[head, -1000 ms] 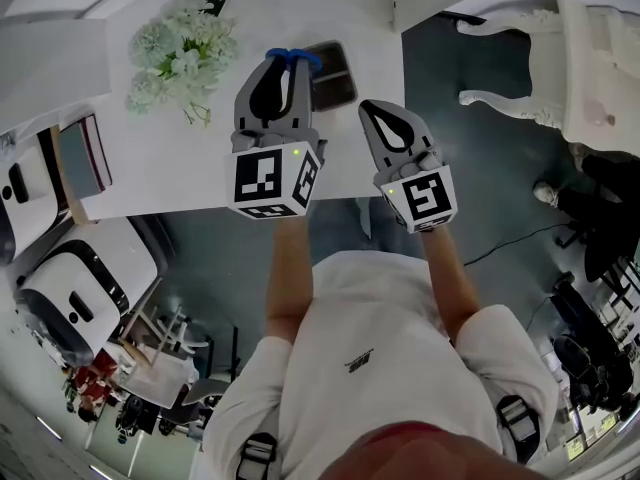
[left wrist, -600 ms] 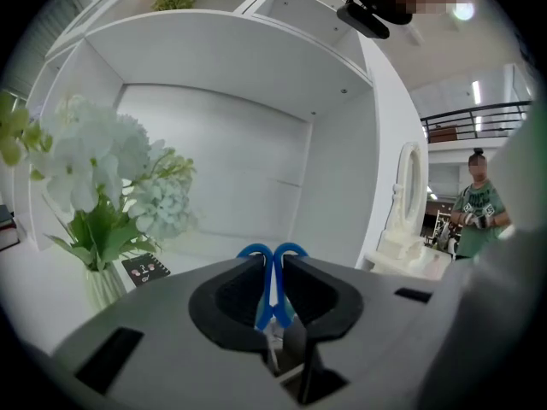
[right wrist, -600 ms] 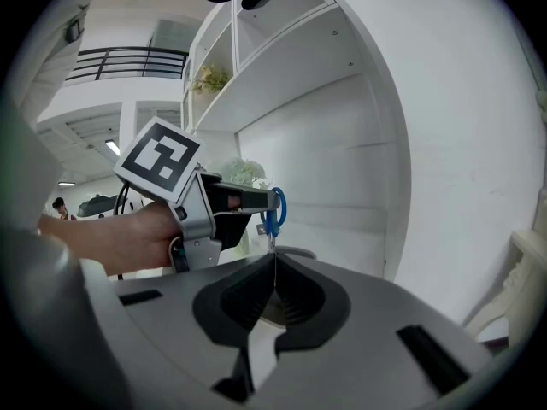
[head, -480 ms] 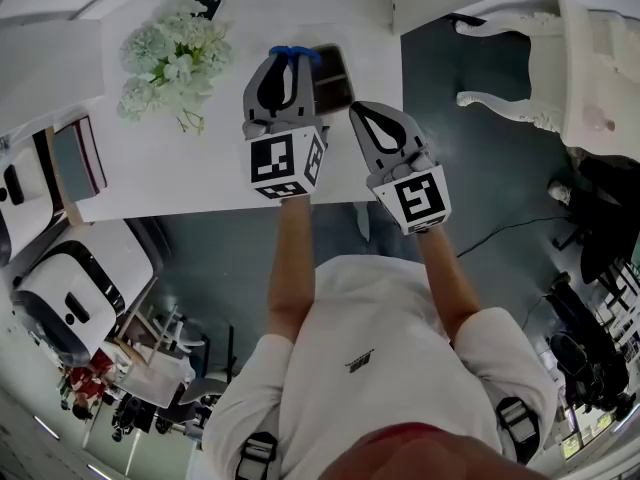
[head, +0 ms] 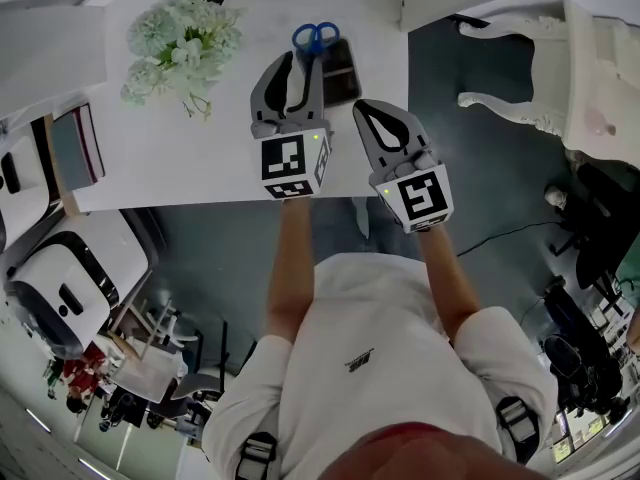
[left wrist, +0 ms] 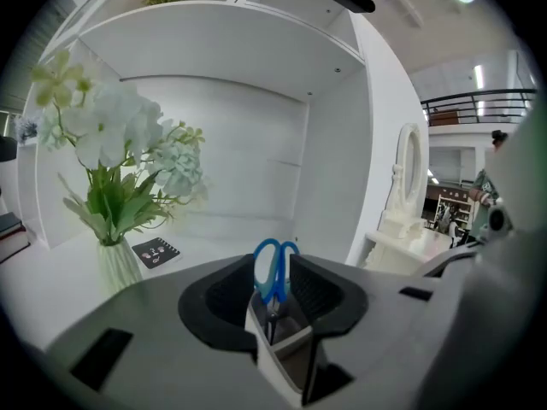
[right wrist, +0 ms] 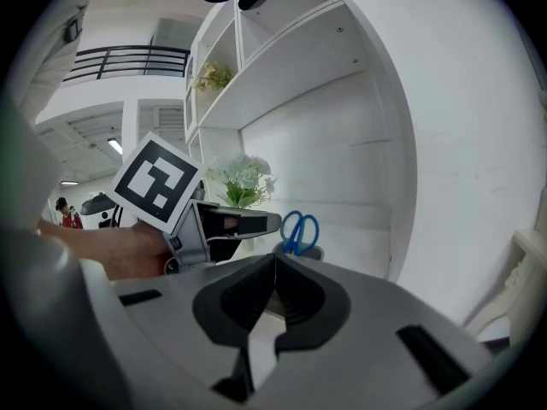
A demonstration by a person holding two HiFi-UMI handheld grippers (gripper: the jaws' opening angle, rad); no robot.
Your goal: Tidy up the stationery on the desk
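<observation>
The scissors (left wrist: 274,267) stand straight up, blue handles on top, in the holder (head: 345,73) on the table (head: 190,163). They are just past my left fingers (left wrist: 214,301), which are spread apart and empty. My right fingers (right wrist: 303,301) are pressed together, holding nothing, and sit farther away. The holder hides the blades.

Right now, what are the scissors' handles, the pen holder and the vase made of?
Scissors: handles look like smooth blue plastic, uniform colour, rounded moulded loops; blades hidden.
Pen holder: dark, flat-walled, likely plastic or coated metal; can't tell which.
Vase: pale, vertically ribbed, probably glass or ceramic.
</observation>
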